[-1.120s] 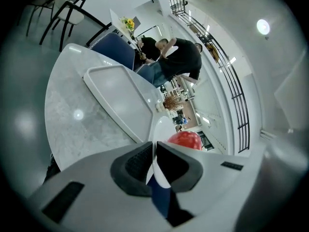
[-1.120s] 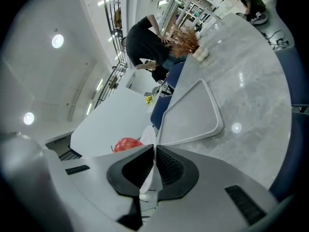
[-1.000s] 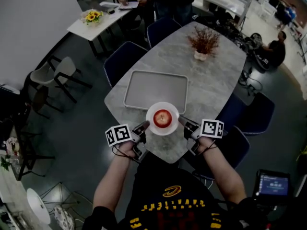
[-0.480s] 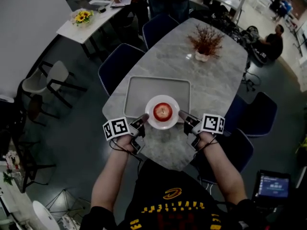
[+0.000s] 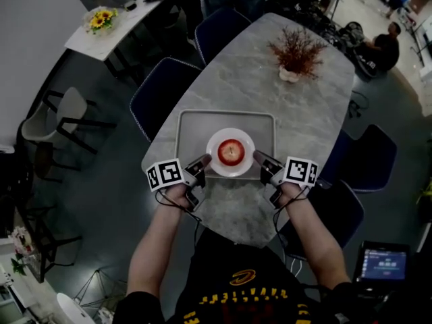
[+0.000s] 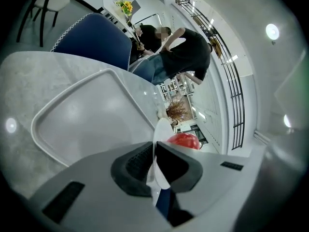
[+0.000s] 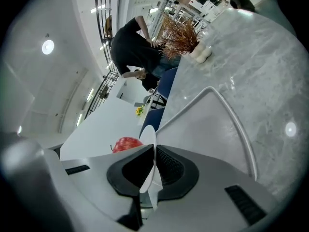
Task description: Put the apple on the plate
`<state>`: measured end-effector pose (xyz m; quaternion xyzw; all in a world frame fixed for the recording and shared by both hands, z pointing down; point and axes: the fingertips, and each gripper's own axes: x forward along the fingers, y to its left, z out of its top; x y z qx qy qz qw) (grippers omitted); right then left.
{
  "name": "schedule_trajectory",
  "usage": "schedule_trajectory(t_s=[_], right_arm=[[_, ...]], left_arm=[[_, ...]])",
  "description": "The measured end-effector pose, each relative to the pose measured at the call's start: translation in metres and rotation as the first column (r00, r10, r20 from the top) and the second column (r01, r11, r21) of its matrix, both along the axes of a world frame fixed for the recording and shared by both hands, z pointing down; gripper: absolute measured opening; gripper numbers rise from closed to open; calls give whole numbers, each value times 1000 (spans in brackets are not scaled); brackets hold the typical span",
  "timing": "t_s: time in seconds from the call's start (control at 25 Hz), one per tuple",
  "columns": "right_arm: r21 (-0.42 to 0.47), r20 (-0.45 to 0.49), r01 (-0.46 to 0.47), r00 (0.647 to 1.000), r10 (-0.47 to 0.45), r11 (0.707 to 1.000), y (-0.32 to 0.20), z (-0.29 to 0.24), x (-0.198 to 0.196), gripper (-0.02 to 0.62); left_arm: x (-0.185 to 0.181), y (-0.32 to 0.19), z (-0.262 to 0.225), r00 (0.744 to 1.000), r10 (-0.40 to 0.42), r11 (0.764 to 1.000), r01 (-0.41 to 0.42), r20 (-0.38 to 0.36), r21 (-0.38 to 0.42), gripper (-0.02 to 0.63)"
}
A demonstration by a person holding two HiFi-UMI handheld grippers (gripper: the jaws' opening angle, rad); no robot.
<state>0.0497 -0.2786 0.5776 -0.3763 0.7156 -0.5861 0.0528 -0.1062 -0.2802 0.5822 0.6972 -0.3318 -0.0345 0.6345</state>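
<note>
As the left tool (image 5: 204, 160) and the right tool (image 5: 257, 156), each clamped on the rim of the plate (image 5: 216, 140) at 9 and 3 o'clock, carried it toward 12 o'clock from the edge of the table (image 5: 270, 93) to over the tray (image 5: 190, 121), the apple (image 5: 231, 152) sat in its middle, so the task seemed done.

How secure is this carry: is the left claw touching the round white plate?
Touching. The left gripper view shows the left claw shut on the round white plate.

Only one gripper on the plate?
No, the left gripper and the right gripper each clamp the rim of the plate, on opposite sides of the apple.
</note>
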Motion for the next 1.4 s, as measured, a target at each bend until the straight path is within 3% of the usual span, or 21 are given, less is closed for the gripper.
schedule_trajectory(t_s=[0.2, 0.88, 1.4], right_arm=[[-5, -18, -9, 1000, 9, 1000, -10, 18, 3, 26], [-114, -136, -15, 991, 0, 993, -46, 99, -4, 26], [-135, -185, -23, 983, -2, 991, -48, 111, -9, 26]], left_arm=[[3, -10, 19, 1000, 22, 1000, -22, 0, -16, 26], [-3, -52, 93, 989, 93, 990, -79, 116, -120, 26], [-7, -55, 110, 975, 112, 986, -84, 192, -147, 26]])
